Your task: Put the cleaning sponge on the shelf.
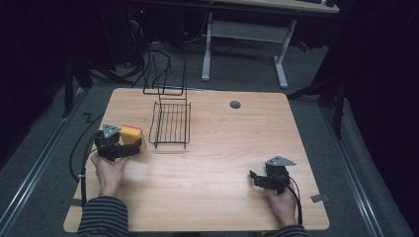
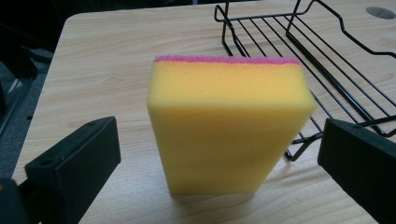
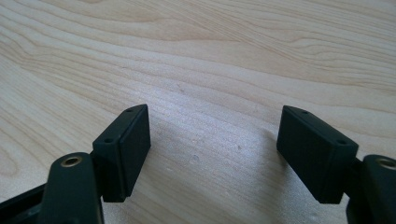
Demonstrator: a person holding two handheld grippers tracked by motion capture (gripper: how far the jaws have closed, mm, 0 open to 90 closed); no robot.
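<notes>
- Sponge (image 2: 229, 126): one, yellow foam with a thin pink scrub layer on the far face. Stands on edge on the table (image 1: 217, 168), left part of it, just beside the near left corner of the wire rack (image 1: 170, 123).
- In the high view the sponge (image 1: 132, 136) sits right at the front of the left gripper (image 1: 121, 148).
- Left gripper: jaws spread wide, one black pad on each side of the sponge, clear gaps on both sides in the left gripper view. Not touching it, nothing pinched.
- Left gripper count: two black jaws, one grey three-cornered plate on top, one black cable trailing off the table's left edge.
- Right gripper (image 1: 259, 178): at the right front of the table, well apart from sponge and rack. Jaws spread, bare wood between them in the right gripper view, gripping nothing.
- Hands: two, one per gripper; striped sleeves at the bottom edge of the high view.
- Wire rack: one, black, with a flat slatted base and a tall wire back at the far side. Nothing in it. Its near corner shows just beside the sponge in the left gripper view (image 2: 327, 88).
- Grey round spot (image 1: 235, 104): one, on the table top beyond the rack, to its right.
- White-legged desk (image 1: 247, 34): one, on the floor beyond the table.
</notes>
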